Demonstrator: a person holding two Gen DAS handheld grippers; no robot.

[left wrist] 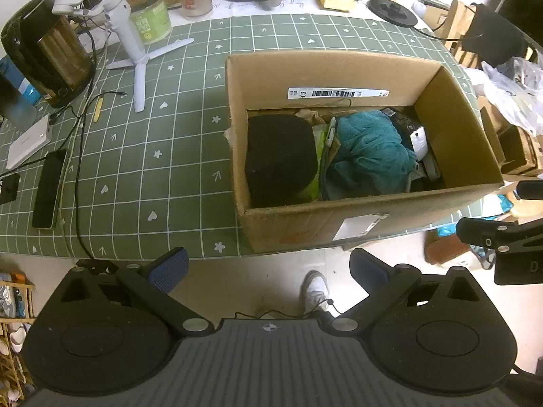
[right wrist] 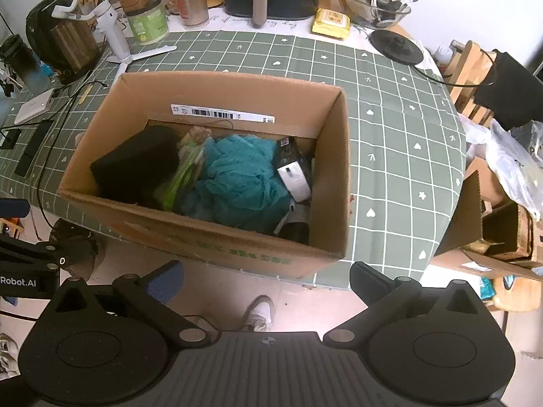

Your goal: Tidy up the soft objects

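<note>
Cardboard fills the right half of the left wrist view: an open box (left wrist: 356, 224) sits on the green checked tablecloth (left wrist: 152, 142), its long side running left to right across the frame. Inside, a black cushion-like block (left wrist: 280, 156) fills the left end and a crumpled teal cloth (left wrist: 370, 152) lies to its right, touching a small black-and-white carton (left wrist: 412, 132) at the far right end. The left gripper (left wrist: 268, 268) hangs at the bottom of the frame, short of the table edge, fingers spread wide and holding nothing; the black block lies almost straight ahead of it and the cloth ahead and to the right. A kettle (left wrist: 51, 54) and a white tripod stand (left wrist: 132, 44) occupy the upper left. In the right wrist view the box (right wrist: 237, 247) is in the centre, turned slightly so its left end comes nearer the lower left. The teal cloth (right wrist: 242, 173) lies straight ahead, the black block (right wrist: 135, 166) ahead to the left. The right gripper (right wrist: 268, 278) is likewise wide apart and empty, below the box's near wall. Judging by these angles, the right hand is better lined up on the cloth, the left on the block; either must clear the near wall first.
</note>
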